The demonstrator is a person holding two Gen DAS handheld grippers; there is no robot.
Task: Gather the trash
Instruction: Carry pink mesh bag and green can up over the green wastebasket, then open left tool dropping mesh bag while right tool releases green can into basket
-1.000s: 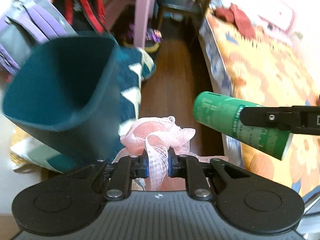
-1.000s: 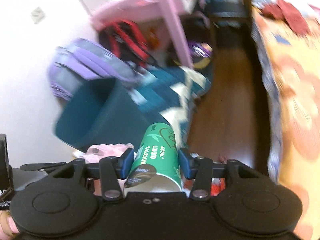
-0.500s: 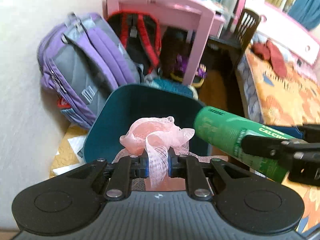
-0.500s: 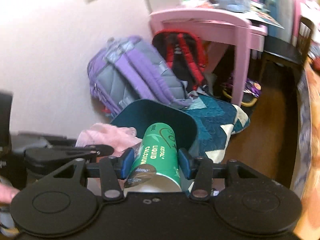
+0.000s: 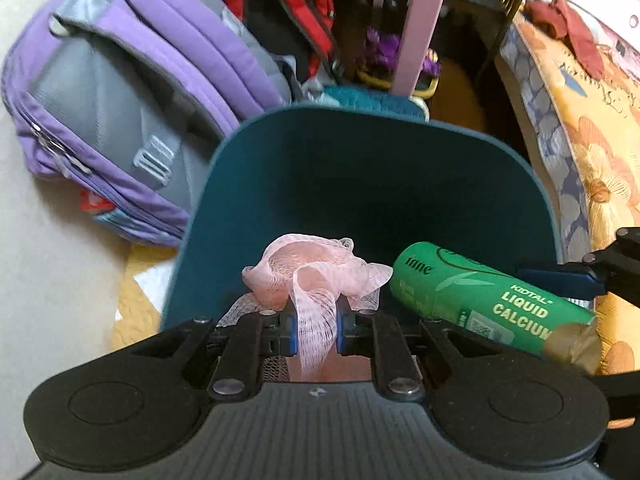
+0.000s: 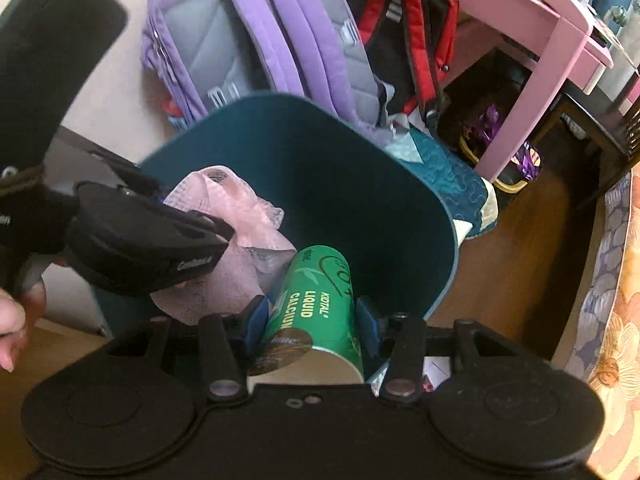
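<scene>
Teal bin (image 5: 360, 184); pink mesh (image 5: 316, 276); green tube (image 5: 480, 300).

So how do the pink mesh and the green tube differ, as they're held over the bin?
The pink mesh is soft, crumpled netting with no print; the green tube is a rigid cylinder printed "LIQUID CALCIUM". The left gripper pinches a thin strip of the mesh with its jaws almost together; the right gripper holds the tube with its jaws set wide across the body. Both are gripped and sit above the open teal bin, not yet dropped.

Two backpacks (image 5: 120, 92), one bin (image 5: 400, 152), one carton (image 5: 480, 300)
</scene>
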